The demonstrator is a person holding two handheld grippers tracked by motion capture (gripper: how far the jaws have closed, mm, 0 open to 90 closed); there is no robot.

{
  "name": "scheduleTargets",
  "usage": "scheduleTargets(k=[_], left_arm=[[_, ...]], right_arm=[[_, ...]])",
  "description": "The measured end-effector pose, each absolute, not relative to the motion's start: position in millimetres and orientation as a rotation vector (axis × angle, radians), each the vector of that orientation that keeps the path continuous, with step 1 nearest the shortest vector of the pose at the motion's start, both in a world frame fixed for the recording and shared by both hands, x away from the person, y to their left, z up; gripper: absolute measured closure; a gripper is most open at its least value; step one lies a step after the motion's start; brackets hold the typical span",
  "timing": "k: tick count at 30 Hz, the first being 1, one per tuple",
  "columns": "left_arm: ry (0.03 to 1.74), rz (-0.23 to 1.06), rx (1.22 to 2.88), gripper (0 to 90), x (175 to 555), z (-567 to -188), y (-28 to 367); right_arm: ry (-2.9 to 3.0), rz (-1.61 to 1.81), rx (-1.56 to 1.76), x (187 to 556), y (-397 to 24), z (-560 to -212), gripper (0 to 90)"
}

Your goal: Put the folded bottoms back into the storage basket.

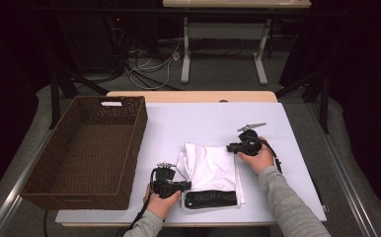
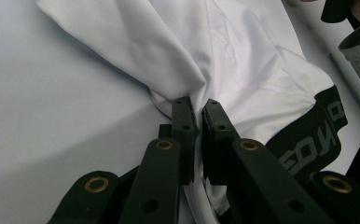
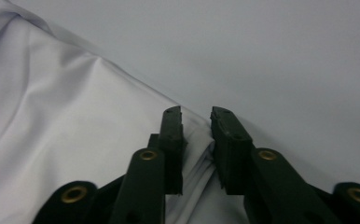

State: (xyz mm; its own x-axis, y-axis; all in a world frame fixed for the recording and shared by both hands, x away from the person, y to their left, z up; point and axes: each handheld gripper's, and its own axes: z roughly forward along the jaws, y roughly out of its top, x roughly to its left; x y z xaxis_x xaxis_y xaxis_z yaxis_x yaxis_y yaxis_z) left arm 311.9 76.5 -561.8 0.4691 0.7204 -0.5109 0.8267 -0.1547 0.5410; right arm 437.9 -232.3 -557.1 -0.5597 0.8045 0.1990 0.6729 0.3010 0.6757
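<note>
Progress: the white folded fabric garment with a black lettered waistband (image 1: 210, 170) lies at the near centre of the white tabletop (image 1: 277, 123), not yet in the brown woven basket (image 1: 87, 148) at the left. The left gripper (image 2: 196, 108) is clamped on a bunched near-left fold. The right gripper (image 3: 196, 116) is narrowly parted, pinching the far-right edge. Judged remaining: finishing the fold, then transfer to the basket. Beyond the table: dark room, grey floor, loose cables (image 1: 149, 64), second desk (image 1: 228, 29).
</note>
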Motion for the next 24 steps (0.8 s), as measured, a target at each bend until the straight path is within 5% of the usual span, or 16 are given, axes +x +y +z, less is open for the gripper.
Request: scheduleTargets(k=[24], left_arm=[[1.275,-0.16,1.904,85.6,314,-547,79]], right_arm=[[2.294,1.211,1.438,417,-231,-517,85.8]])
